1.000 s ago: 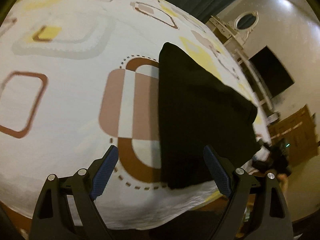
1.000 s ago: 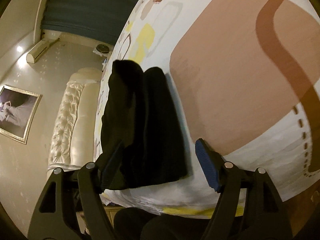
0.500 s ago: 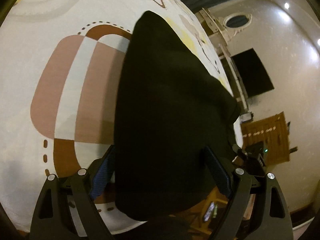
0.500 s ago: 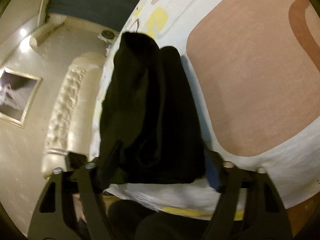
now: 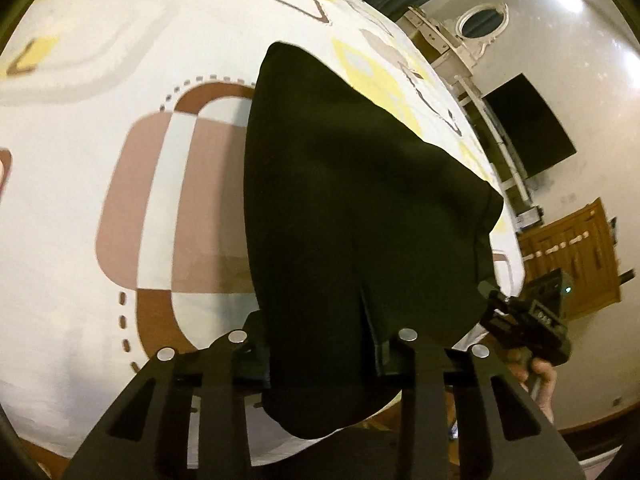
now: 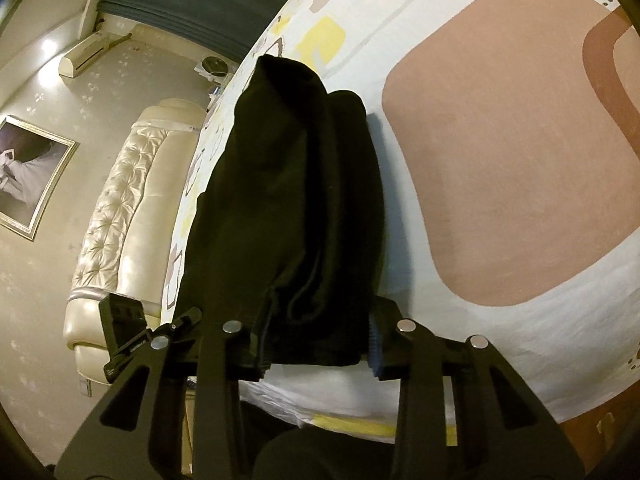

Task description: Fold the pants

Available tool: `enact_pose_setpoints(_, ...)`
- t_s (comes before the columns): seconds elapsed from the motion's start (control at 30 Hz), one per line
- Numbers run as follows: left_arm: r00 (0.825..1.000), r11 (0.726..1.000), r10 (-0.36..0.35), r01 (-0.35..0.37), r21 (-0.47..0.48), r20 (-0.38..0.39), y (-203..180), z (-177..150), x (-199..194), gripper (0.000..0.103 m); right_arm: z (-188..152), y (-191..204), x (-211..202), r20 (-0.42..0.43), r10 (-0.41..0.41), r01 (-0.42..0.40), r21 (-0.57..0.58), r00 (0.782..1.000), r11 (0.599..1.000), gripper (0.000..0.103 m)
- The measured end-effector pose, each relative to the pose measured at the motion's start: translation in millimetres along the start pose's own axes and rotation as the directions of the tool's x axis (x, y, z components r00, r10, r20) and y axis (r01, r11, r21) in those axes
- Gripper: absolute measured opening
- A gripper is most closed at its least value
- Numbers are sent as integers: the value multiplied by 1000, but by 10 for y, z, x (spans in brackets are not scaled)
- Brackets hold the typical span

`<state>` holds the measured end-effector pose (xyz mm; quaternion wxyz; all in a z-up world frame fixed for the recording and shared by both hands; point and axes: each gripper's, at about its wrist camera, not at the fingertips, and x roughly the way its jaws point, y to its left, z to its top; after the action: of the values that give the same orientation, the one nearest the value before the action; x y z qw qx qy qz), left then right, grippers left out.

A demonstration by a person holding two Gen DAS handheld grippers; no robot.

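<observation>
The pants (image 5: 352,216) lie as a dark, already narrowed bundle on the bed (image 5: 80,208), their near end hanging over the bed's edge toward the person. Each gripper has that near end between its jaws, at opposite corners.

The left gripper (image 5: 320,356) is closing, with black cloth filling the space between its fingers; the pads are buried in fabric, so it appears to bite, though the contact itself is hidden. The right gripper (image 6: 316,344) is also closing on the bundle's other corner; its blue pad (image 6: 374,350) shows just at the cloth's edge, and the opposite finger is covered by folds.

The main risk is an uneven catch. In the right wrist view the bundle shows several stacked layers and a rolled ridge, so the jaws may pinch only the top layers; lifting would then peel the stack apart and undo the fold. The right gripper sits near the very edge of the cloth, so a shallow bite could slip out once weight comes on.

If one side holds and the other does not, the pants would swing and twist, giving a skewed fold.

The bed sheet (image 6: 500,160) lies directly under the cloth, and a low pinch might take it up too, dragging it along.

Since the near end overhangs, a lost grip could let the bundle slide off the bed.
</observation>
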<state>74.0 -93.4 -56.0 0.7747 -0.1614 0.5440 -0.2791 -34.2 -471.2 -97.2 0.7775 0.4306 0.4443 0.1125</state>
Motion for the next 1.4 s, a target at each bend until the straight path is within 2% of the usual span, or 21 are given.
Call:
enact_pose_setpoints(0.2,996,995,83,-84,50,36,26,-4,-176,33,-36,140,127,-18,8,-8,-7,1000,1000,34)
enact_pose_setpoints(0.67,981,984,178,-178,-10,81,501,-107,-754,33,-211,671,706,-120,70,-78,-60,990,995,34)
enact_pose_setpoints(0.9,982,986,166,-163,-39,90,626,-186,-765,34,-282,738,845,-147,74,-84,-64,986,994,34)
enact_pose_setpoints(1.07,976,982,190,-191,1,104,550,-181,-726,34,-309,624,859,-147,90,-96,-37,985,995,34)
enact_pose_setpoints(1.4,978,983,183,-183,-6,104,573,-186,-706,35,-322,629,871,-145,96,-102,-35,985,994,34)
